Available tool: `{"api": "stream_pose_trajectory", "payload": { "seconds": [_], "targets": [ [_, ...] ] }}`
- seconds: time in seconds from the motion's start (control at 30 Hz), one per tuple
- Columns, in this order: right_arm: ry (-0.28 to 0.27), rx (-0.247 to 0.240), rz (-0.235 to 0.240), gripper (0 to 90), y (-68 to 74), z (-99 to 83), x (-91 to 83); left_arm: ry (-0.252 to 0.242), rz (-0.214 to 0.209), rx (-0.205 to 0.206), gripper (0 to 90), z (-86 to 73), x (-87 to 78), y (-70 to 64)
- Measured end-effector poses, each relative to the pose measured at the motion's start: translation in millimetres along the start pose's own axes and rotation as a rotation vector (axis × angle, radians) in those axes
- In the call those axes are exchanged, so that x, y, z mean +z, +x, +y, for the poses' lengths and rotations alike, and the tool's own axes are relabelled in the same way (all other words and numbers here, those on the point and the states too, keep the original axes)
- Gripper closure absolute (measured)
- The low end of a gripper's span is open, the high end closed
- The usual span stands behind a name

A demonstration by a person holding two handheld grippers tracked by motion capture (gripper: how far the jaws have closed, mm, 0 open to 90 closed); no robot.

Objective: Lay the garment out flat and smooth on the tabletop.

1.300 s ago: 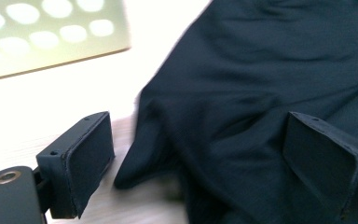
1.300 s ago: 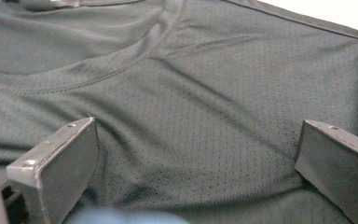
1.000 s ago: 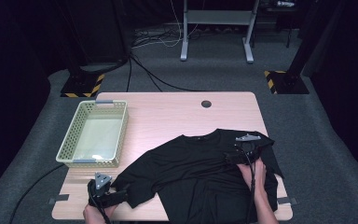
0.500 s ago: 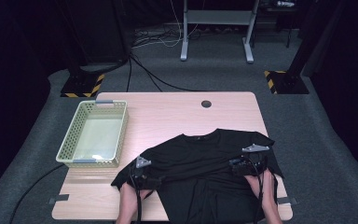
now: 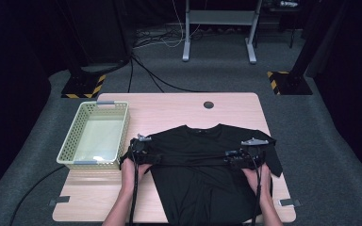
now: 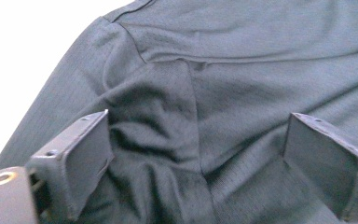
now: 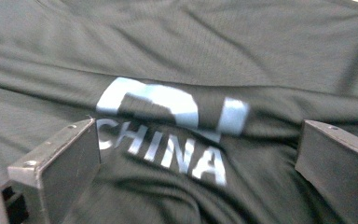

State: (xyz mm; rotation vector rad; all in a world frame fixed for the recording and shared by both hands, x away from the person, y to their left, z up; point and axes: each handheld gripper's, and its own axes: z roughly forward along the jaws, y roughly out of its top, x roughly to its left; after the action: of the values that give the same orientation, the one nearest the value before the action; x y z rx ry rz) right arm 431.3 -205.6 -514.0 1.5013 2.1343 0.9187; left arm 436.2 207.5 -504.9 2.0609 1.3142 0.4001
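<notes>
A black T-shirt (image 5: 202, 160) lies spread on the wooden table, collar toward the far side. My left gripper (image 5: 140, 149) rests on its left shoulder and sleeve, jaws wide apart over rumpled fabric (image 6: 168, 140) with nothing pinched. My right gripper (image 5: 245, 157) sits on the shirt's right side, open, jaws apart above a white "CHINA" print (image 7: 168, 149). A crease runs across the shirt between the two grippers. Hands and forearms enter from the bottom edge.
A pale green plastic basket (image 5: 70, 141) stands on the table's left part, close beside the left gripper. The table (image 5: 169, 110) has a round cable hole (image 5: 209, 104) near its far edge. Cables trail over the floor behind.
The left gripper moved from the table's front left corner up and rightward onto the shirt's left shoulder. The right gripper shifted slightly toward me and left on the shirt.
</notes>
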Motion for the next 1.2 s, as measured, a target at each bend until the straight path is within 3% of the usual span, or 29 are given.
{"api": "stream_pose_trajectory", "payload": {
  "seconds": [0.07, 0.17, 0.23, 0.37, 0.47, 0.57, 0.7, 0.83, 0.97, 1.1, 1.13, 1.2],
  "targets": [
    [0.002, -0.012, 0.006, 0.0, 2.3, -5.2, -7.0, -0.006, -0.033, 0.022, 7.7, -8.7, -5.6, -13.4],
    [0.029, -0.046, 0.013, 0.0, 11.0, -15.7, -12.6, 0.019, -0.022, 0.067, 7.7, -20.2, -2.0, -26.3],
    [0.046, -0.067, 0.017, 0.0, 16.4, -21.6, -13.3, 0.007, 0.019, 0.085, 7.9, -24.1, 0.2, -26.9],
    [0.044, -0.081, -0.006, 0.0, 18.6, -20.6, -6.3, -0.014, 0.036, 0.081, 7.5, -20.0, 7.2, -19.0],
    [0.037, -0.068, -0.017, 0.0, 9.0, -1.2, 11.9, -0.018, 0.053, 0.063, 7.6, -5.4, 19.0, -6.8],
    [0.042, -0.06, -0.029, 0.0, -2.2, 29.2, 39.1, -0.027, 0.078, 0.039, 7.6, 15.6, 36.3, 9.0],
    [0.065, -0.039, -0.051, 0.0, -18.0, 73.5, 77.0, -0.001, 0.094, 0.021, 7.6, 51.3, 62.5, 28.6],
    [0.09, 0.01, -0.09, 0.0, -31.2, 104.1, 102.1, 0.021, 0.111, 0.002, 7.3, 82.5, 85.6, 45.1],
    [0.1, 0.04, -0.118, 0.0, -36.8, 118.4, 113.9, 0.034, 0.129, -0.013, 7.1, 99.9, 98.7, 52.9],
    [0.107, 0.032, -0.139, 0.0, -35.8, 119.9, 112.5, 0.056, 0.122, -0.009, 7.0, 103.5, 98.5, 53.8],
    [0.087, 0.021, -0.147, 0.0, -34.6, 117.8, 108.9, 0.06, 0.114, -0.022, 6.2, 102.8, 96.0, 53.6],
    [0.041, 0.025, -0.119, 0.0, -33.6, 113.2, 96.8, 0.028, 0.104, -0.029, 3.6, 99.9, 84.4, 51.1]
  ]
}}
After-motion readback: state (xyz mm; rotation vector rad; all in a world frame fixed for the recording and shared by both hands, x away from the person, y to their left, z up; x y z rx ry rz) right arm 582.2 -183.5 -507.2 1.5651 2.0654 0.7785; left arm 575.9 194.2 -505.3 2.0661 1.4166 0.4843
